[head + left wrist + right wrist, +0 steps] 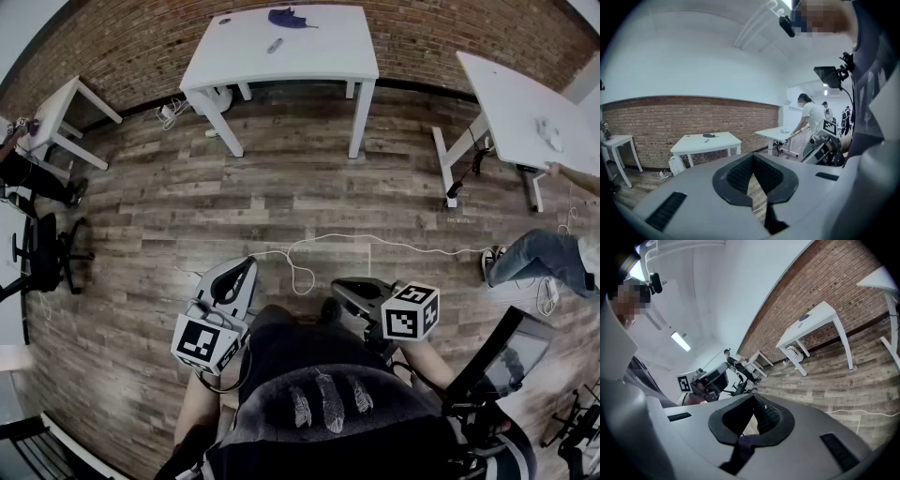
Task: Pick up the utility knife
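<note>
Well, I am holding the left tool and the right tool close to my body, each pressed together on nothing. Open wooden floor is stretching ahead of them, with a white cable lying just beyond the tips. Far ahead, the utility knife, small, slim and grey, is lying on the white desk near a dark cloth, well back from the desk's near edge.

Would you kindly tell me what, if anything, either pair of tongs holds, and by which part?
Nothing is held: the left tongs and the right tongs are both shut and empty. The likely knife lies on the far table.
</note>
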`<act>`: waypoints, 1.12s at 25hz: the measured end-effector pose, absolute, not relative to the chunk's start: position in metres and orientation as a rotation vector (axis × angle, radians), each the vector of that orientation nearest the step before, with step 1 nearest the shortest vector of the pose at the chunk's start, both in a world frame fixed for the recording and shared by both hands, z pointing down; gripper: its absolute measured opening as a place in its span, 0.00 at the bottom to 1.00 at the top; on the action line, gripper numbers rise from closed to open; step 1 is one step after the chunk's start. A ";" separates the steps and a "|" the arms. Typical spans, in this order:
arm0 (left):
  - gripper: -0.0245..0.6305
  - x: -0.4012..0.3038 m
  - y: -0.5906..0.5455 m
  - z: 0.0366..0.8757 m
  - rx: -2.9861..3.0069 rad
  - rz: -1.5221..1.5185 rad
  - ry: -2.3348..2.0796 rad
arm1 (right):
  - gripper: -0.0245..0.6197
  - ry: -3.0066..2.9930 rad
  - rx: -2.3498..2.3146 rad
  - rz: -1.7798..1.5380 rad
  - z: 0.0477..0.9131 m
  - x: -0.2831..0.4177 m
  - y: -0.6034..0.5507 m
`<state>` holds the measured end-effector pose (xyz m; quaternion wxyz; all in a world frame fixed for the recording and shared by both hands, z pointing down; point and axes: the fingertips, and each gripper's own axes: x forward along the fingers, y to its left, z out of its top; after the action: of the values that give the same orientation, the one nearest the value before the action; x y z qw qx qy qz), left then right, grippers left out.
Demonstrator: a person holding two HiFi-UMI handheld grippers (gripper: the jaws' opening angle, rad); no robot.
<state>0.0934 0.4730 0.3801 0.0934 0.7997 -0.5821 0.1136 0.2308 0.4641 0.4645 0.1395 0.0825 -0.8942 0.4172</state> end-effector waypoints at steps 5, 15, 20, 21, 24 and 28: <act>0.04 0.098 0.459 0.378 2.386 0.350 -1.725 | 0.04 -2.624 0.214 1.197 0.455 0.228 0.456; 0.03 0.069 0.426 0.396 2.414 0.350 -1.698 | 0.04 -2.579 0.258 1.206 0.470 0.204 0.437; 0.04 0.032 0.389 0.400 2.439 0.261 -1.678 | 0.04 -2.561 0.329 1.163 0.469 0.171 0.401; 0.04 0.022 0.382 0.401 2.444 0.253 -1.668 | 0.04 -2.557 0.342 1.166 0.469 0.160 0.393; 0.04 -0.012 0.359 0.398 2.469 0.229 -1.645 | 0.04 -2.554 0.363 1.172 0.466 0.121 0.372; 0.04 -0.066 0.340 0.398 2.481 0.161 -1.602 | 0.04 -2.531 0.376 1.099 0.463 0.066 0.355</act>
<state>-0.0656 0.3396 0.3978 0.0916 0.8353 -0.5394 0.0542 0.0656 0.3554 0.4626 0.1773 0.1329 -0.8944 0.3884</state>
